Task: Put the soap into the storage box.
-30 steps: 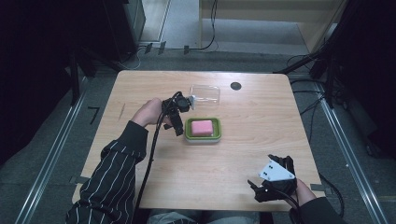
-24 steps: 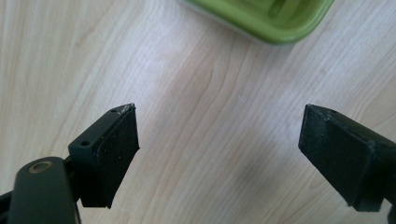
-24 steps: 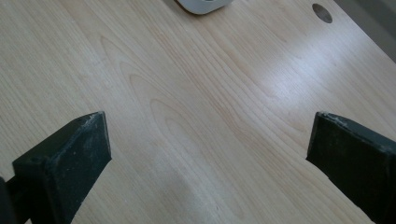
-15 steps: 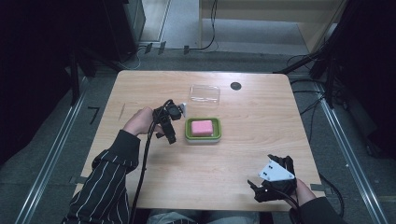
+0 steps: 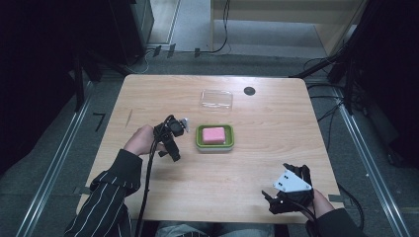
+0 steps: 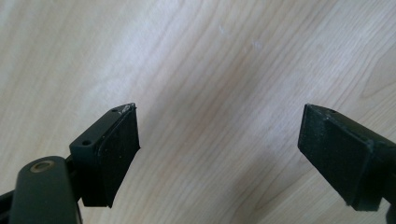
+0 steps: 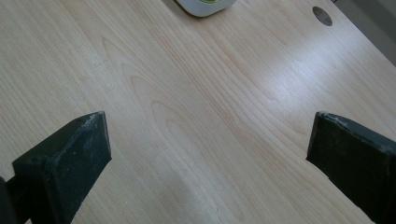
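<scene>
Wooden table (image 5: 148, 98), green box (image 5: 214, 138) beside left tongs (image 5: 174, 148), both tongs gaping, empty

Pink block (image 5: 213, 134) – green-rimmed container (image 5: 214, 147); striped sleeve (image 5: 108, 197) – pale wood table (image 5: 276, 123).

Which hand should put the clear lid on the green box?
Probably left. The left tool is open beside the green box, nearer the clear lid. The right tool sits at the table's near edge.
</scene>
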A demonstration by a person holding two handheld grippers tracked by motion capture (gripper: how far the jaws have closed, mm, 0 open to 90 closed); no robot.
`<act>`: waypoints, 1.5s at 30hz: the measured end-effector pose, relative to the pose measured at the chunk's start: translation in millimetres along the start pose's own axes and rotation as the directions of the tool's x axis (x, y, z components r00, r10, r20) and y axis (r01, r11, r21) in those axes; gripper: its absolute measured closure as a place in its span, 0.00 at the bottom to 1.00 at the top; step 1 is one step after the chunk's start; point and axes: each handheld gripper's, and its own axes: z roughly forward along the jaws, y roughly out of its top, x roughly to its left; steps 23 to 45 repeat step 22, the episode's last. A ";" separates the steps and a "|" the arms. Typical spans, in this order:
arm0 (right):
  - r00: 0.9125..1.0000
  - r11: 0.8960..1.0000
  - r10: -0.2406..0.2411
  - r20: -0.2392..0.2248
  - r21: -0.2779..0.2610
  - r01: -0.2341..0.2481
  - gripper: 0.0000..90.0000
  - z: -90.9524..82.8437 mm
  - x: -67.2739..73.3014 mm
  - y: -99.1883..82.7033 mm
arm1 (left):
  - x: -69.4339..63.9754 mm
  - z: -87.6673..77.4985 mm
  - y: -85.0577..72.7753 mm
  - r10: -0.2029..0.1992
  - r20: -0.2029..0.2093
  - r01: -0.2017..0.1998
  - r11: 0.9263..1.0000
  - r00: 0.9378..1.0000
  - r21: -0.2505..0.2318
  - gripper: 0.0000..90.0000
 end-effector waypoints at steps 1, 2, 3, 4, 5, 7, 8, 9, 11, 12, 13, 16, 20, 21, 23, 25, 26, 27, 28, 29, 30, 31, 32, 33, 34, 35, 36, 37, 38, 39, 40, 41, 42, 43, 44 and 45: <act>1.000 1.000 -0.001 0.000 -0.001 0.001 0.00 -0.1 -0.1 0.0 | -1.4 1.7 -2.2 -0.006 0.000 0.006 1.000 1.000 -0.001 0.15; 1.000 1.000 0.000 0.000 0.000 0.000 0.00 -0.1 0.0 0.0 | -2.6 3.2 -4.3 -0.010 0.004 0.010 1.000 1.000 0.003 0.15; 1.000 1.000 -0.003 -0.005 -0.001 0.003 0.00 0.2 -0.1 0.1 | -3.8 4.5 -6.4 -0.010 0.003 0.010 1.000 1.000 0.005 0.15; 1.000 1.000 -0.003 -0.006 -0.001 0.003 0.00 0.2 0.0 0.1 | -5.1 6.0 -8.6 -0.015 0.004 0.015 1.000 1.000 0.000 0.15; 1.000 1.000 -0.003 -0.006 0.000 0.003 0.00 0.3 0.0 0.1 | -6.5 7.1 -10.4 -0.021 0.001 0.021 1.000 1.000 0.000 0.14; 1.000 1.000 -0.004 -0.005 -0.001 0.004 0.00 0.3 0.0 0.1 | -10.1 9.7 -14.3 -0.030 -0.002 0.030 1.000 1.000 -0.005 0.14; 1.000 1.000 -0.004 -0.005 -0.001 0.004 0.00 0.3 0.0 0.1 | -11.5 10.5 -16.0 -0.029 -0.004 0.029 1.000 1.000 -0.002 0.14; 1.000 1.000 -0.005 -0.005 -0.001 0.005 0.00 0.2 0.0 0.1 | -13.1 11.7 -18.0 -0.033 -0.005 0.033 0.999 0.999 -0.010 0.14; 1.000 1.000 -0.001 0.002 0.001 0.001 0.00 -0.5 0.3 0.0 | -15.8 12.7 -21.6 -0.042 -0.010 0.041 0.999 0.999 -0.006 0.14; 1.000 1.000 -0.001 0.002 0.001 0.001 0.00 -0.5 0.3 0.0 | -17.0 13.6 -23.5 -0.047 -0.015 0.047 0.999 0.999 -0.014 0.14; 1.000 1.000 -0.003 0.002 0.001 0.003 0.00 -0.4 0.3 -0.1 | -18.0 13.8 -25.2 -0.045 -0.020 0.045 0.999 0.999 -0.013 0.14; 1.000 1.000 -0.005 0.000 -0.001 0.005 0.00 -0.2 0.2 -0.1 | -19.3 15.4 -30.5 -0.058 -0.034 0.057 0.998 0.998 -0.033 0.13; 1.000 1.000 -0.004 0.004 0.000 0.004 0.00 -0.2 0.1 -0.2 | -16.0 20.2 -36.2 -0.081 -0.039 0.079 0.995 0.996 -0.056 0.08; 1.000 1.000 -0.002 0.005 0.002 0.002 0.00 -0.1 0.2 -0.2 | -14.4 22.1 -37.2 -0.086 -0.043 0.083 0.995 0.995 -0.058 0.07; 1.000 1.000 -0.004 0.006 -0.001 0.004 0.00 0.3 -0.2 -0.1 | -12.6 23.6 -37.7 -0.089 -0.052 0.086 0.995 0.995 -0.056 0.06; 1.000 1.000 -0.004 0.006 -0.001 0.004 0.00 0.3 -0.2 -0.1 | -12.6 23.6 -37.7 -0.089 -0.052 0.086 0.995 0.995 -0.056 0.06; 1.000 1.000 -0.004 0.006 -0.001 0.004 0.00 0.3 -0.2 -0.1 | -12.6 23.6 -37.7 -0.089 -0.052 0.086 0.995 0.995 -0.056 0.06; 1.000 1.000 -0.004 0.006 -0.001 0.004 0.00 0.3 -0.2 -0.1 | -12.6 23.6 -37.7 -0.089 -0.052 0.086 0.995 0.995 -0.056 0.06; 1.000 1.000 -0.004 0.006 -0.001 0.004 0.00 0.3 -0.2 -0.1 | -12.6 23.6 -37.7 -0.089 -0.052 0.086 0.995 0.995 -0.056 0.06; 1.000 1.000 -0.004 0.006 -0.001 0.004 0.00 0.3 -0.2 -0.1 | -12.6 23.6 -37.7 -0.089 -0.052 0.086 0.995 0.995 -0.056 0.06; 1.000 1.000 -0.004 0.006 -0.001 0.004 0.00 0.3 -0.2 -0.1 | -12.6 23.6 -37.7 -0.089 -0.052 0.086 0.995 0.995 -0.056 0.06; 1.000 1.000 -0.004 0.006 -0.001 0.004 0.00 0.3 -0.2 -0.1 | -12.6 23.6 -37.7 -0.089 -0.052 0.086 0.995 0.995 -0.056 0.06; 1.000 1.000 -0.004 0.006 -0.001 0.004 0.00 0.3 -0.2 -0.1 | -12.6 23.6 -37.7 -0.089 -0.052 0.086 0.995 0.995 -0.056 0.06; 1.000 1.000 -0.004 0.006 -0.001 0.004 0.00 0.3 -0.2 -0.1 | -12.6 23.6 -37.7 -0.089 -0.052 0.086 0.995 0.995 -0.056 0.06; 1.000 1.000 -0.004 0.006 -0.001 0.004 0.00 0.3 -0.2 -0.1 | -12.6 23.6 -37.7 -0.089 -0.052 0.086 0.995 0.995 -0.056 0.06; 1.000 1.000 -0.004 0.006 -0.001 0.004 0.00 0.3 -0.2 -0.1 | -12.6 23.6 -37.7 -0.089 -0.052 0.086 0.995 0.995 -0.056 0.06; 1.000 1.000 -0.004 0.006 -0.001 0.004 0.00 0.3 -0.2 -0.1 | -12.6 23.6 -37.7 -0.089 -0.052 0.086 0.995 0.995 -0.056 0.06; 1.000 1.000 -0.004 0.006 -0.001 0.004 0.00 0.3 -0.2 -0.1 | -12.6 23.6 -37.7 -0.089 -0.052 0.086 0.995 0.995 -0.056 0.06; 1.000 1.000 -0.004 0.006 -0.001 0.004 0.00 0.3 -0.2 -0.1 | -12.6 23.6 -37.7 -0.089 -0.052 0.086 0.995 0.995 -0.056 0.06; 1.000 1.000 -0.004 0.006 -0.001 0.004 0.00 0.3 -0.2 -0.1 | -12.6 23.6 -37.7 -0.089 -0.052 0.086 0.995 0.995 -0.056 0.06; 1.000 1.000 -0.004 0.006 -0.001 0.004 0.00 0.3 -0.2 -0.1 | -12.6 23.6 -37.7 -0.089 -0.052 0.086 0.995 0.995 -0.056 0.06; 1.000 1.000 -0.004 0.006 -0.001 0.004 0.00 0.3 -0.2 -0.1 | -12.6 23.6 -37.7 -0.089 -0.052 0.086 0.995 0.995 -0.056 0.06; 1.000 1.000 -0.004 0.006 -0.001 0.004 0.00 0.3 -0.2 -0.1 | -12.6 23.6 -37.7 -0.089 -0.052 0.086 0.995 0.995 -0.056 0.06; 1.000 1.000 -0.004 0.006 -0.001 0.004 0.00 0.3 -0.2 -0.1 | -12.6 23.6 -37.7 -0.089 -0.052 0.086 0.995 0.995 -0.056 0.06; 1.000 1.000 -0.004 0.006 -0.001 0.004 0.00 0.3 -0.2 -0.1 | -12.6 23.6 -37.7 -0.089 -0.052 0.086 0.995 0.995 -0.056 0.06; 1.000 1.000 -0.004 0.006 -0.001 0.004 0.00 0.3 -0.2 -0.1 | -12.6 23.6 -37.7 -0.089 -0.052 0.086 0.995 0.995 -0.056 0.06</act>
